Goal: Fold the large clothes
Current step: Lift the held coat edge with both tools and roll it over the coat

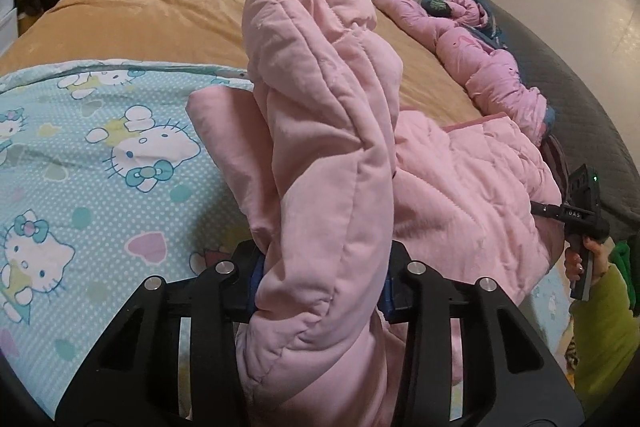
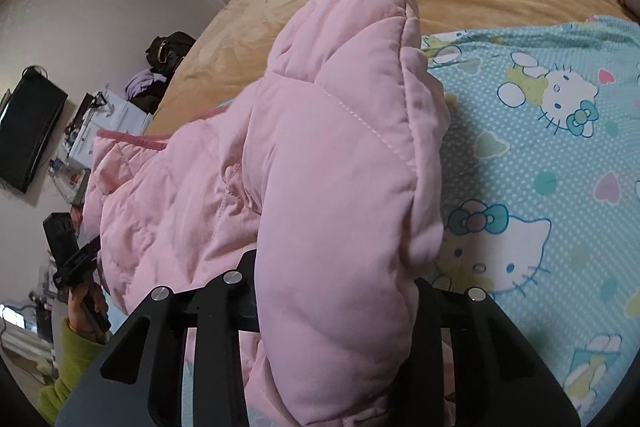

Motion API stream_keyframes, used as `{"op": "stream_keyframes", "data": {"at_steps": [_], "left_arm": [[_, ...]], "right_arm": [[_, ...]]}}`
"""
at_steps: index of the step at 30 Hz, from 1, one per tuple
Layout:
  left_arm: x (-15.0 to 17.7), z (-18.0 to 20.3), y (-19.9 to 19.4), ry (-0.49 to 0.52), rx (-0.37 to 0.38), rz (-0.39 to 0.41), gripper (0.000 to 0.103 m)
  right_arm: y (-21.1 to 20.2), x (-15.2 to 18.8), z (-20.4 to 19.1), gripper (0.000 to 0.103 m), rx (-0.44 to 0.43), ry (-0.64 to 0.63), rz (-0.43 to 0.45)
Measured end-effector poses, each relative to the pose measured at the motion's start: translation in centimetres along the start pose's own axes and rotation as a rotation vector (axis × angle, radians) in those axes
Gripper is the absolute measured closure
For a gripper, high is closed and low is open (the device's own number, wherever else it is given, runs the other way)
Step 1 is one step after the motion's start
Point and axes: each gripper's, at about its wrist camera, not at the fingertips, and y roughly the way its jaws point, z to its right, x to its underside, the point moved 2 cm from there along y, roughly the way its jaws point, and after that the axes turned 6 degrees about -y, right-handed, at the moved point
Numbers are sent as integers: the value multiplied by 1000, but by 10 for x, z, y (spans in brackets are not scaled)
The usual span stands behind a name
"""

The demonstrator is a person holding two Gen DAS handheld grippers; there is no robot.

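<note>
We have both grippers, left [image 1: 320, 291] and right [image 2: 336, 307], with fingers clamped on thick folds of the pink jacket [image 1: 472, 195] at frame centre above the bed [image 1: 152, 7]; the puffy fabric could slip out, since each bite looks shallow

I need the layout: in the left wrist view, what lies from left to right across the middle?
Cartoon-cat sheet → pink quilted jacket → right tongs → green sleeve.

Black gripper [image 1: 322, 287], lime-green sleeve [image 1: 604, 331]
</note>
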Motion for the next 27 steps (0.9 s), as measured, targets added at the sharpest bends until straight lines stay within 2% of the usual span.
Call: {"op": "stream_keyframes", "data": {"at_steps": [16, 27], "left_arm": [[47, 12, -45, -4, 5, -23, 71], [68, 16, -64, -14, 1, -35, 71]], "right_arm": [[-44, 43, -37, 70, -10, -57, -26], [-47, 58, -51, 70, -19, -47, -34]]}}
